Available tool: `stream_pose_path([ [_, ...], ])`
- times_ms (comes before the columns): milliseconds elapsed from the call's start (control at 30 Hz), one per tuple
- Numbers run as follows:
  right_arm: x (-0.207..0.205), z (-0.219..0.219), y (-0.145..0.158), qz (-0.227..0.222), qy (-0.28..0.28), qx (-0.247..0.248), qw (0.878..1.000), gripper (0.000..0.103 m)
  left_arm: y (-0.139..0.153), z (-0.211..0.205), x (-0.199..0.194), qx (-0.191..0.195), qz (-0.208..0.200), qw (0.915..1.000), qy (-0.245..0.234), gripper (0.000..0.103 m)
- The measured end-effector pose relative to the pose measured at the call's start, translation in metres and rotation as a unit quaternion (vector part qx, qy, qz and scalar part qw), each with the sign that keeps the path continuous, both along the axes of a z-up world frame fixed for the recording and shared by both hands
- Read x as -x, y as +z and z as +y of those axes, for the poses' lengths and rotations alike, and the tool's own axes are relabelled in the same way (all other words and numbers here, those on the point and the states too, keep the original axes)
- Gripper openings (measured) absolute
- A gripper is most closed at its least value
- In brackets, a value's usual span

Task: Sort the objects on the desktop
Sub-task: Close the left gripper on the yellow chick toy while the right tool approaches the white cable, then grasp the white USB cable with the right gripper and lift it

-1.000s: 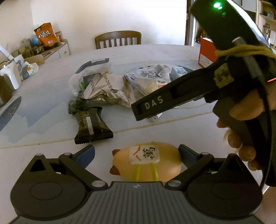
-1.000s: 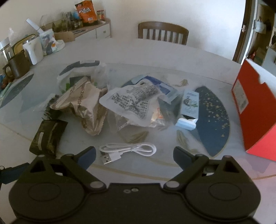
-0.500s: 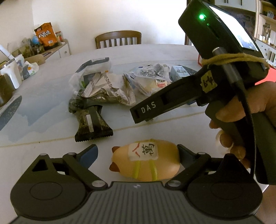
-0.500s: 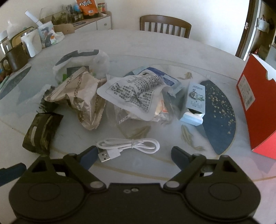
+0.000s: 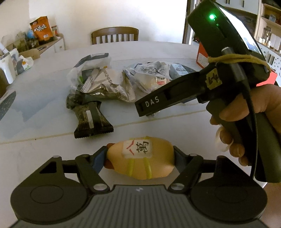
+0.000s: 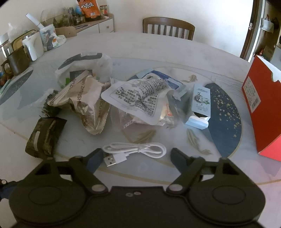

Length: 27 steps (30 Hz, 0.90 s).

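Pickup step, both tools closing. Left tool (image 5: 140, 158) pads meet the yellow toy (image 5: 142, 157); right tool (image 6: 136, 158) brackets the white cable (image 6: 135, 150), no contact yet. Next: finish closing, lift clear of the desk (image 5: 52, 145).

**Setting: home dining room**

Pale round desk (image 6: 158, 52) with a wooden chair (image 6: 168, 28) at its far side. White sideboard (image 6: 103, 26) against the wall, crowded with jars and an orange snack bag (image 6: 89, 8). Mug (image 6: 17, 61) and kettle (image 6: 34, 45) at the desk's edge. Shelves (image 5: 268, 26) beside a doorway.
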State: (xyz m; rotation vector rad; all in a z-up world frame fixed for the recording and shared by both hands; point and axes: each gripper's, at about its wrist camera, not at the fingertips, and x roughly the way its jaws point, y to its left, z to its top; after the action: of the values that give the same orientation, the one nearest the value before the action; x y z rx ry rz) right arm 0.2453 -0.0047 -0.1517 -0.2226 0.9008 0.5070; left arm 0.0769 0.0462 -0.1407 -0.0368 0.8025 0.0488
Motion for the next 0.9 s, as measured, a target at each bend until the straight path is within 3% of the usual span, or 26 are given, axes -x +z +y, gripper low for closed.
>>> stream_pose_path([
  [400, 0.002, -0.006, 0.011, 0.004, -0.031, -0.004, 1.000, 0.075, 0.008, 0.012, -0.004, 0.009, -0.001, 0.9996, -0.027, 0.075],
  [900, 0.017, -0.025, 0.048, -0.012, -0.106, -0.027, 0.994, 0.075, 0.041, 0.028, -0.025, 0.015, -0.032, 0.9930, -0.113, 0.075],
])
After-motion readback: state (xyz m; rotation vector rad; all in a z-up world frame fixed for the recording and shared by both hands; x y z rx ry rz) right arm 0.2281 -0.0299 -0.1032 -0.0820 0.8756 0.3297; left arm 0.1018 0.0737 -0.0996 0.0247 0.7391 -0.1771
